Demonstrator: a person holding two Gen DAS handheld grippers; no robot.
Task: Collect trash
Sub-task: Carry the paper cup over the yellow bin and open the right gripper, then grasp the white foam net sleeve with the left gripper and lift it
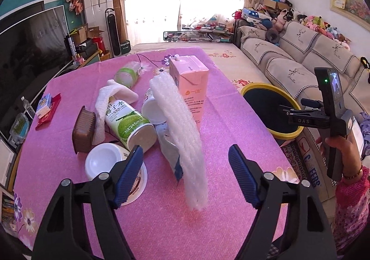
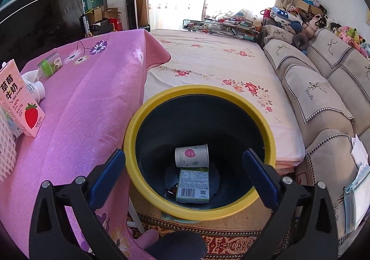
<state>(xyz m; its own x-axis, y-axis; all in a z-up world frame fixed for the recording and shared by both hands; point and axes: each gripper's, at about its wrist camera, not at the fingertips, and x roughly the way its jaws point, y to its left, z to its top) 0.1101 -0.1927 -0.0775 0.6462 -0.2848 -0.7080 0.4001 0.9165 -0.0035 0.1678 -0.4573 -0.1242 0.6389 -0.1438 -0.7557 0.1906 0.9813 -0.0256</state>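
The left gripper (image 1: 185, 176), jaws apart and empty, straddles the foam net sleeve (image 1: 182, 135), whose long axis runs away from it; the right gripper (image 2: 183, 179) hangs released over the yellow-rimmed bin (image 2: 138, 121).

Left tool (image 1: 185, 168): two black plastic arms, hollowed with long cut-outs, each ending in a blue finger (image 1: 129, 174) with a fine ribbed texture. Round silver screw heads sit at the pivots.

Right tool (image 2: 183, 179): same build, black arms, blue textured fingers (image 2: 260, 178), silver screws. Seen from the left wrist view, its body is a dark upright block with a small screen, a green light and a black clamp lettered "DAS".

Person's hand (image 1: 340, 146): red and gold bracelet, pink floral sleeve (image 1: 351, 209).
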